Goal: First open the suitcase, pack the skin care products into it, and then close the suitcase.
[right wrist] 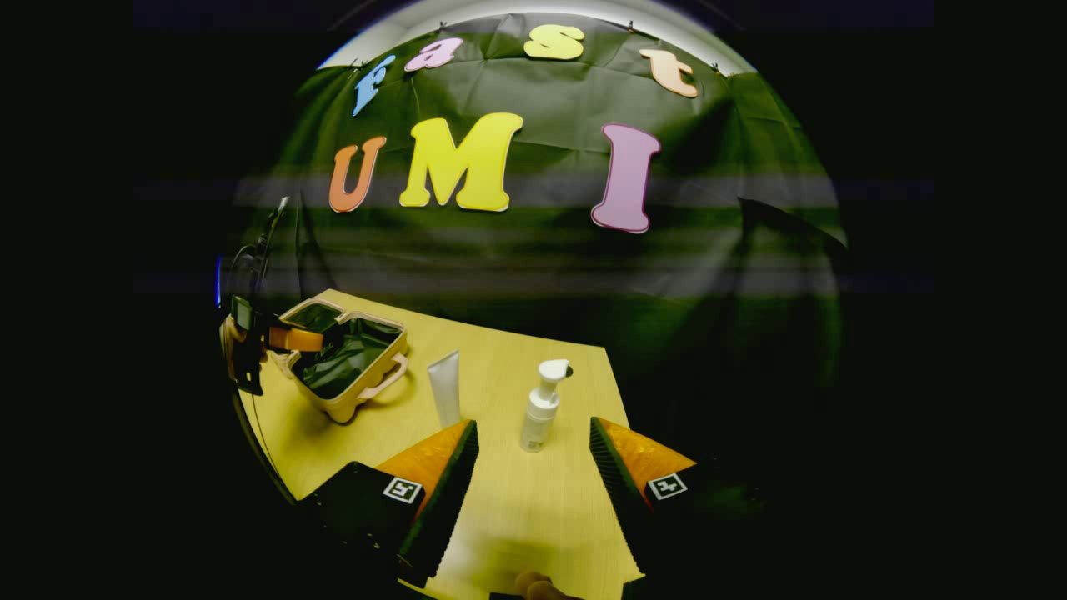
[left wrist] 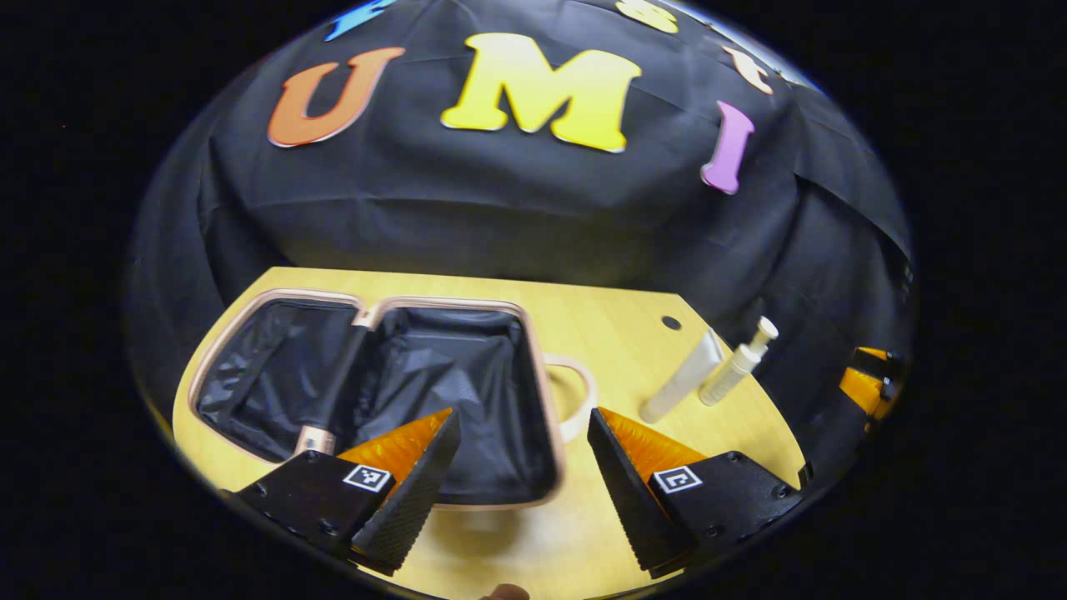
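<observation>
pump bottle (right wrist: pixel 540 414) stands upright just ahead of the wide-open right gripper (right wrist: pixel 533 467), suitcase (right wrist: pixel 346 354) open far left; left gripper (left wrist: pixel 521 467) wide too.

Table (right wrist: pixel 500 517): suitcase (right wrist: pixel 346 358), tube (right wrist: pixel 444 387), pump bottle (right wrist: pixel 542 408)

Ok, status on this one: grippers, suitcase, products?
Left gripper open, empty, over the suitcase, which lies open. Right gripper open, facing pump bottle and tube, both upright on the table, unpacked. Nothing in the way.
</observation>
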Demonstrator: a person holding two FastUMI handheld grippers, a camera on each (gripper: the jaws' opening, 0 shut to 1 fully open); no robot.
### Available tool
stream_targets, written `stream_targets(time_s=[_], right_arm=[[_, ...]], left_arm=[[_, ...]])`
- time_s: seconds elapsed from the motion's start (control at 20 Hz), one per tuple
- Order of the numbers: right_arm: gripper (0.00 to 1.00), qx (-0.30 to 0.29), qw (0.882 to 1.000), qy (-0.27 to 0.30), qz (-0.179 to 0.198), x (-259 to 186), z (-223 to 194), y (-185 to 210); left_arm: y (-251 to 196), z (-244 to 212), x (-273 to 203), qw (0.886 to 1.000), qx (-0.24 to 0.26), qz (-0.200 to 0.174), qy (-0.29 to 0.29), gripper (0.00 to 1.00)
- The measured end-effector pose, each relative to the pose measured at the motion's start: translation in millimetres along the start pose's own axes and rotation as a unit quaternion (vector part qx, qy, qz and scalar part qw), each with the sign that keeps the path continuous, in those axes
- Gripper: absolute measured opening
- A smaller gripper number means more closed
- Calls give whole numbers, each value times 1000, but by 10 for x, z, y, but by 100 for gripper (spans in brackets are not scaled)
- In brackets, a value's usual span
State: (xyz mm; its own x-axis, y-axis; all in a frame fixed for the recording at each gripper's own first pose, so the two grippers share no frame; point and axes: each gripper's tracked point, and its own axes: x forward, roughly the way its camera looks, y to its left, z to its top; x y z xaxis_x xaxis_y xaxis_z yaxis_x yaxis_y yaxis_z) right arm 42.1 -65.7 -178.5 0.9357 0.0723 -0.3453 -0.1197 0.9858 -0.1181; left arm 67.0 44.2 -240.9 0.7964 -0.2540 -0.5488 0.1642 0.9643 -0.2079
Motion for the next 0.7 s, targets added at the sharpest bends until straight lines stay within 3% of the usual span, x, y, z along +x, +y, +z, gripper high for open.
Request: stream_targets(time_s=[0.35, 0.7], right_arm=[[80, -14, 1000, 16, -8, -31, -332, -688], [80, -5, 999, 51, -8, 93, -649, -960]], left_arm=[[-1152, -211, 683, 996, 20, -81, 17, 99], [-1584, -347, 1478, 995, 40, -87, 40, 98]])
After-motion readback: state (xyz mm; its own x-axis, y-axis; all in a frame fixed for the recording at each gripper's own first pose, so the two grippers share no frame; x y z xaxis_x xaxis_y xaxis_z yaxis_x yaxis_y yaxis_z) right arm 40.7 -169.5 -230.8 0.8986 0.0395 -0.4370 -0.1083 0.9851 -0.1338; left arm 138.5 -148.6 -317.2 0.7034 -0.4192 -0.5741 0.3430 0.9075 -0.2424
